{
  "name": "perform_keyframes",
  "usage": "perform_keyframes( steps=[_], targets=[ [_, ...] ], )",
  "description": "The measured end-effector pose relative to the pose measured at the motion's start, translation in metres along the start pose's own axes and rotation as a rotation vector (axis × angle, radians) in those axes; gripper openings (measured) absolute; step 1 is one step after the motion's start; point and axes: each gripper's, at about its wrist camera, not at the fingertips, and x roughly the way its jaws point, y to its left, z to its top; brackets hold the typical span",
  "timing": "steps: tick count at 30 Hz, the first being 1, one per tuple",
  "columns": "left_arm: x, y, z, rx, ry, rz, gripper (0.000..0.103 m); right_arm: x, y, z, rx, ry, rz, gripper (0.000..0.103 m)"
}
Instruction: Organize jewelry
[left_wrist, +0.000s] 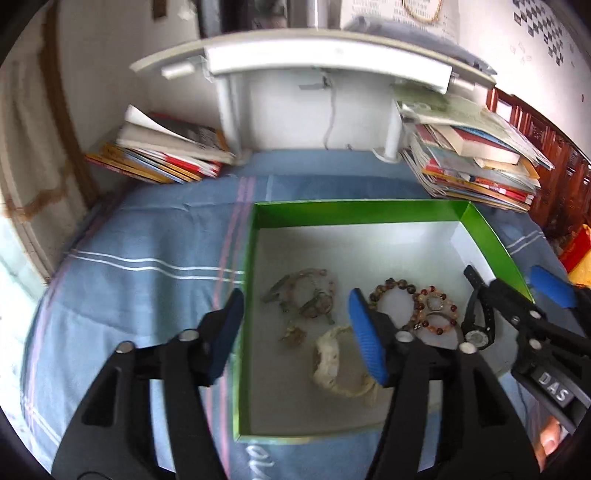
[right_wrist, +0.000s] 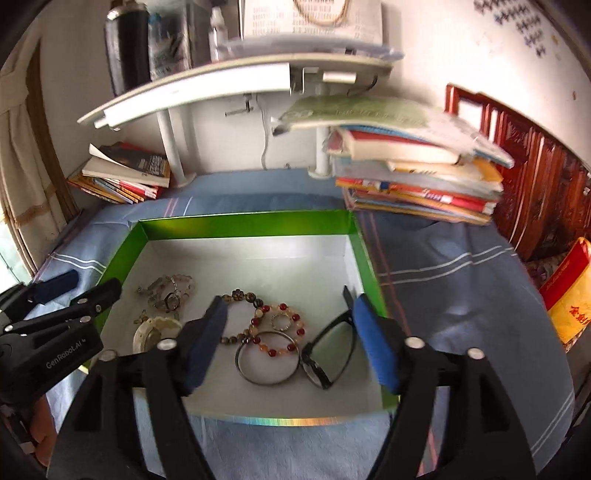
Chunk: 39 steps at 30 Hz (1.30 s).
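A green box (left_wrist: 362, 210) with a white floor lies on the blue cloth and holds the jewelry. Inside it are a tangle of dull metal pieces (left_wrist: 303, 295), a white bracelet (left_wrist: 332, 365), a brown bead bracelet (left_wrist: 391, 291), a red and orange bead bracelet (right_wrist: 280, 332), a metal bangle (right_wrist: 267, 358) and a black strap watch (right_wrist: 328, 350). My left gripper (left_wrist: 295, 314) hovers open over the box's left wall, with nothing between its pads. My right gripper (right_wrist: 290, 321) hangs open above the bead bracelets and grips nothing.
Piles of books stand at the back left (left_wrist: 166, 155) and back right (right_wrist: 417, 177). A white shelf (left_wrist: 314, 55) on posts spans the back. A striped blue cloth (left_wrist: 140, 258) covers the table. Red and yellow packaging (right_wrist: 569, 295) sits at the far right.
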Motion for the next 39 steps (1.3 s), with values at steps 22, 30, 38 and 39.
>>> perform_keyframes(
  steps=[22,30,38,39],
  targets=[
    [-0.116,-0.018,-0.096,0.053,-0.248,0.036,0.099,-0.104,-0.013,-0.072,0.048,-0.268,-0.095,0.100],
    [-0.129,-0.007,-0.098,0.018,-0.282,0.032,0.099,-0.120,-0.008,-0.073,0.035,-0.309,-0.109,0.100],
    [-0.145,0.002,-0.095,0.002,-0.307,0.025,0.099,-0.133,-0.001,-0.071,0.017,-0.331,-0.110,0.100],
    [-0.147,0.002,-0.095,0.004,-0.312,0.024,0.099,-0.135,-0.001,-0.071,0.015,-0.335,-0.110,0.100]
  ],
)
